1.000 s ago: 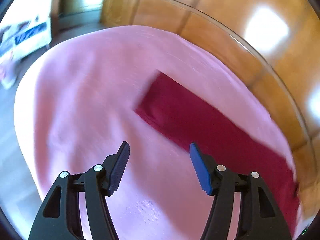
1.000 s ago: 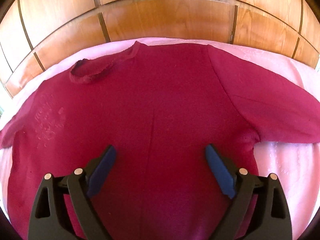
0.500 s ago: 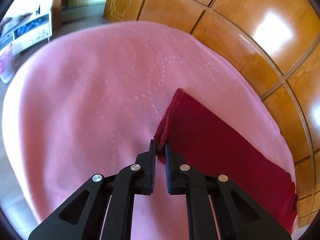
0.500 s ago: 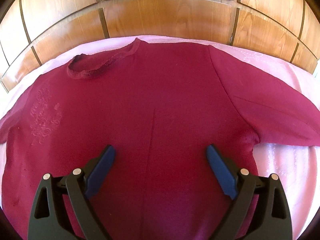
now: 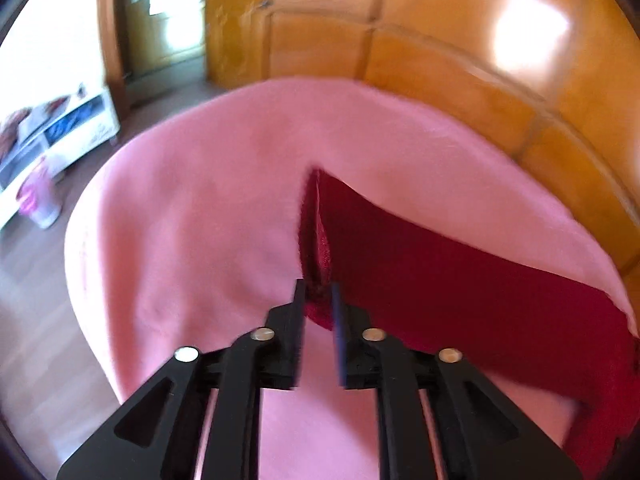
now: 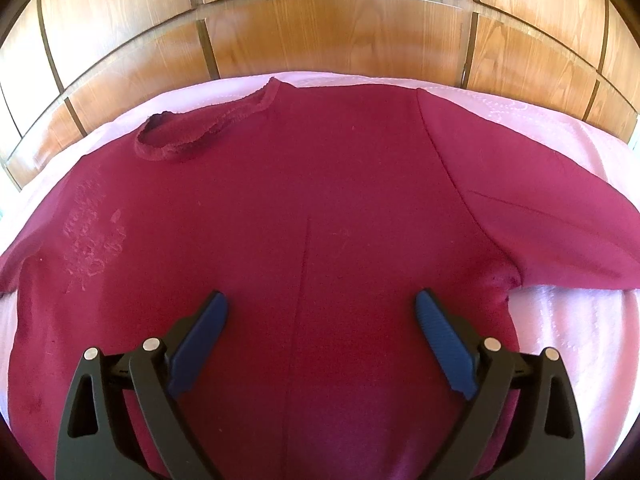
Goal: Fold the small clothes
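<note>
Sweater (image 6: 320,208), dark red knit, long-sleeved, child-sized; lies flat and spread on a pink quilted cover (image 6: 560,320), neckline (image 6: 200,132) toward the far edge by the wooden panelled wall (image 6: 320,32), one sleeve (image 6: 540,208) stretched out toward the right edge. Opposite sleeve (image 5: 460,272) runs toward the left edge of the cover, its cuff (image 5: 316,248) lifted off the surface. Left gripper (image 5: 318,300): narrow gap with the cuff between the jaws, which are opening; pads seem just about touching the fabric, though blur makes firm contact hard to confirm. Right gripper (image 6: 320,320): jaws spread wide, nothing between them, poised over the lower middle of the body. Handling, by judgement: light, soft, limp; drapes and bunches, no stiffness, not fragile; knit surface likely grips the pads well, and may drag on the cover. Best holds: cuffs, shoulder seams, hem corners, where the fabric is doubled. Marking: tone-on-tone embroidered motif (image 6: 92,236) on the chest near the left edge; not legible. Printed white box (image 5: 56,128) on the floor beyond the cover; lettering too blurred to read.
</note>
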`<state>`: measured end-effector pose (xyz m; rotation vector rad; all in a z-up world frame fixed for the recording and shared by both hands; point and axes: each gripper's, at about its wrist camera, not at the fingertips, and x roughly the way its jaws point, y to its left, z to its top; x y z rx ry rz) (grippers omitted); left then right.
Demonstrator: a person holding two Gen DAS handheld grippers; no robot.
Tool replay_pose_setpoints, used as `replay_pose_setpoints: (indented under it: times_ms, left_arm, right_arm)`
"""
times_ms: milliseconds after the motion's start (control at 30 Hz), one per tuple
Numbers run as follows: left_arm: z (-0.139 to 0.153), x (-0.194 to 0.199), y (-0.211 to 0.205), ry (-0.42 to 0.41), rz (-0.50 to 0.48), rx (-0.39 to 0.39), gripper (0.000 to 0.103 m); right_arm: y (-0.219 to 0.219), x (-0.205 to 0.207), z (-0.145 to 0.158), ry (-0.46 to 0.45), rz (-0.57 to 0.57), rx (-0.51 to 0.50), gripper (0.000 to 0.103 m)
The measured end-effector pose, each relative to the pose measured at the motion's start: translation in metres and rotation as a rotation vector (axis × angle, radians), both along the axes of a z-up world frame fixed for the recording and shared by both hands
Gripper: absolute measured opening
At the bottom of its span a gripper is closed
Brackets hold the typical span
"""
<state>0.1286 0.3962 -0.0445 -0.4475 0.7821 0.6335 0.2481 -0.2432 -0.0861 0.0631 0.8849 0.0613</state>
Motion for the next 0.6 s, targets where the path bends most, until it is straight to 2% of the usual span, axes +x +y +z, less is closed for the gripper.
replay_pose_setpoints:
  times_ms: [100, 300, 367, 467, 500, 533, 600]
  left_arm:
    - [0.013, -0.002, -0.055, -0.067, -0.150, -0.031, 0.021]
    - [0.016, -0.001, -0.203, -0.115, -0.536, -0.072, 0.021]
    - [0.008, -0.001, -0.240, -0.101, -0.627, -0.076, 0.021]
    - [-0.015, -0.001, -0.294, -0.033, -0.743, -0.101, 0.021]
    - [-0.024, -0.002, -0.310, -0.002, -0.773, -0.087, 0.021]
    - [-0.032, -0.002, -0.320, 0.026, -0.791, -0.066, 0.021]
    - [-0.044, -0.008, -0.333, 0.061, -0.820, -0.048, 0.024]
  right_arm:
    - [-0.009, -0.008, 0.009, -0.002, -0.007, 0.042, 0.095]
    - [-0.040, -0.048, 0.010, 0.004, -0.045, 0.119, 0.095]
    - [-0.041, -0.065, 0.009, 0.003, -0.032, 0.080, 0.095]
    - [-0.040, -0.089, 0.010, 0.008, 0.018, 0.022, 0.095]
    - [-0.047, -0.096, 0.011, 0.035, 0.016, 0.022, 0.095]
    - [-0.060, -0.102, 0.013, 0.046, 0.011, 0.088, 0.094]
    - [-0.092, -0.111, 0.019, 0.030, -0.051, 0.199, 0.075]
